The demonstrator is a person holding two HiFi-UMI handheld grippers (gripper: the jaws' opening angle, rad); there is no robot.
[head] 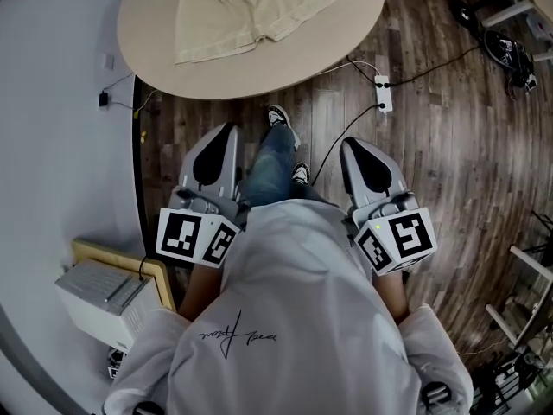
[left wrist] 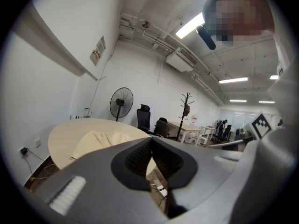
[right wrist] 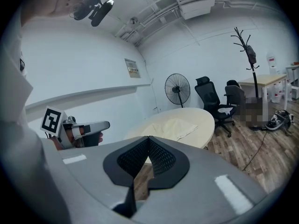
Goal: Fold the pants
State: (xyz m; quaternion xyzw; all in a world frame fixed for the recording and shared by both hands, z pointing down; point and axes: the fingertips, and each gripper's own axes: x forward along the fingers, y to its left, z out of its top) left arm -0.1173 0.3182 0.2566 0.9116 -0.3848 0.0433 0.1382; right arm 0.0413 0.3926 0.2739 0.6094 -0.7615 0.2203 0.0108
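Note:
Cream pants (head: 251, 11) lie spread flat on a round beige table (head: 328, 50) at the top of the head view. Both grippers hang in front of the person, well short of the table and above the wood floor. My left gripper (head: 221, 143) is shut with nothing in it, and its pads meet at the tip (left wrist: 151, 144). My right gripper (head: 359, 156) is also shut and empty (right wrist: 148, 141). The pants (left wrist: 99, 139) (right wrist: 174, 125) show beyond the jaws in both gripper views. The left gripper (right wrist: 84, 129) appears at the left of the right gripper view.
The person's legs and shoes (head: 281, 132) stand between the grippers. A power strip (head: 384, 93) and cables lie on the floor by the table. A white wall runs along the left, with a box (head: 99, 296) beside it. A fan (right wrist: 177, 90), office chairs (right wrist: 215, 97) and a coat rack (right wrist: 247, 50) stand beyond.

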